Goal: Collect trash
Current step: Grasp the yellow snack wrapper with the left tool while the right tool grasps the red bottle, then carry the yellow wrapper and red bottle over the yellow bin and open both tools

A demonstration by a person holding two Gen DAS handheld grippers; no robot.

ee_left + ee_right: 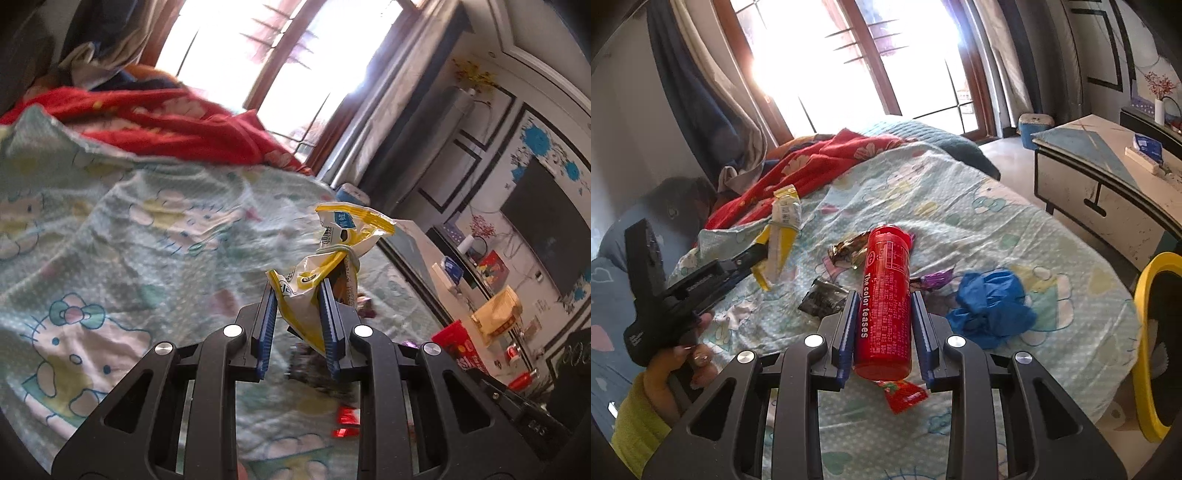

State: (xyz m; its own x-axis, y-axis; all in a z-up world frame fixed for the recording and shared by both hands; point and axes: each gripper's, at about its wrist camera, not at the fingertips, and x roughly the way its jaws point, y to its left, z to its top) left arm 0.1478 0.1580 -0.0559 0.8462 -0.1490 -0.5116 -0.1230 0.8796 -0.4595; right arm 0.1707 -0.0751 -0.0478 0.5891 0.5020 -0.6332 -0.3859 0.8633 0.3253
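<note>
My left gripper [297,291] is shut on a crumpled yellow and white snack bag [325,266] tied with a band, held above the bed. The same bag [781,229] and left gripper [759,254] show at the left of the right wrist view. My right gripper [882,299] is shut on a red cylindrical canister [884,299] lettered "The color teases", lifted over the bed. On the bedsheet [960,206] lie a gold wrapper [847,249], a black wrapper [822,299], a purple wrapper [936,278], a red wrapper [905,397] and a crumpled blue glove [990,306].
A red blanket [820,166] is bunched at the bed's far end under the window. A yellow-rimmed bin [1152,347] stands at the right edge. A white cabinet [1093,181] with small items stands beyond the bed. A red box [460,350] sits on it.
</note>
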